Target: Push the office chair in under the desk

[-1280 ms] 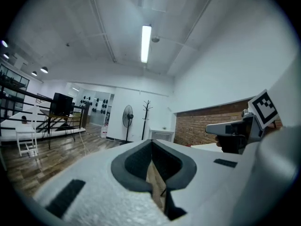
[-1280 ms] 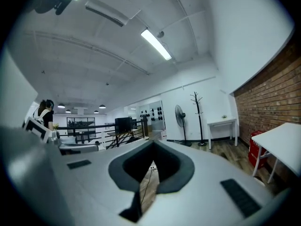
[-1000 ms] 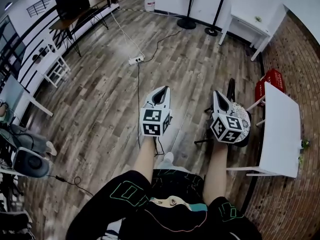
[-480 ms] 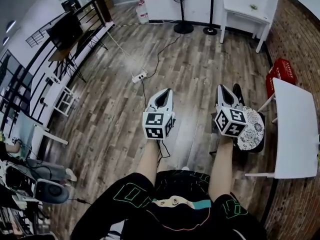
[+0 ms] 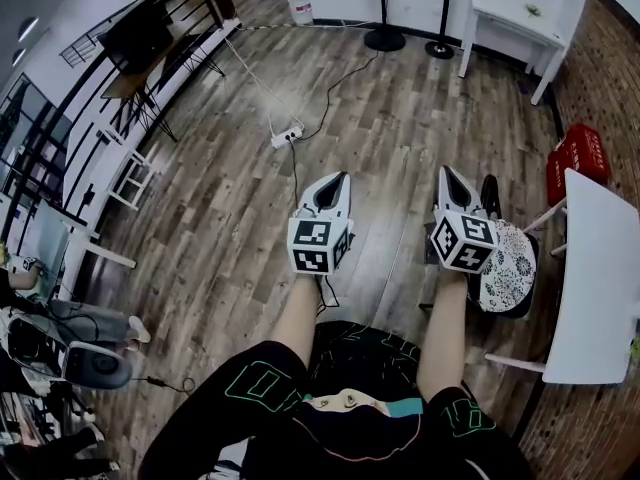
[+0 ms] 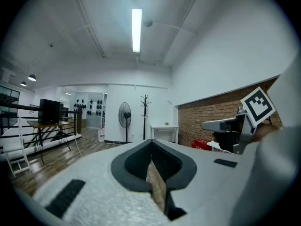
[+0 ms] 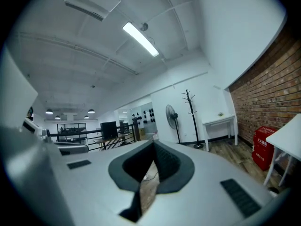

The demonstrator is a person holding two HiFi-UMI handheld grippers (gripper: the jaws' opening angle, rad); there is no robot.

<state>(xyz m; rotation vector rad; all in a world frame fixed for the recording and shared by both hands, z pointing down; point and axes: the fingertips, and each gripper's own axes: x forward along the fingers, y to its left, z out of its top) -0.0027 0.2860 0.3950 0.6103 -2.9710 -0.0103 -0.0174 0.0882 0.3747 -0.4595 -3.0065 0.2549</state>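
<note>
standing on the wood floor (image 5: 220, 198) just beside the long edge of the white bench (image 5: 600, 268), the office chair (image 5: 508, 266) has its patterned seat out from under it. the right tool (image 5: 447, 175) hovers by the chair, jaws pressed together on nothing; the left tool (image 5: 335, 181), equally closed and empty, hangs over the floor.

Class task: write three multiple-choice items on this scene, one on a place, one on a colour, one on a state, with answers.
1. The black-and-white patterned office chair stands: A under the white desk; B beside it on open floor; C on top of it.
2. The plastic crate is: A blue; B red; C green.
3. The left gripper and right gripper are: A shut, empty; B wide open; C clamping the chair.
Answers: B, the seat shows clear of the desk; B, plainly red; A, both gripper views show jaws together, nothing between.
</note>
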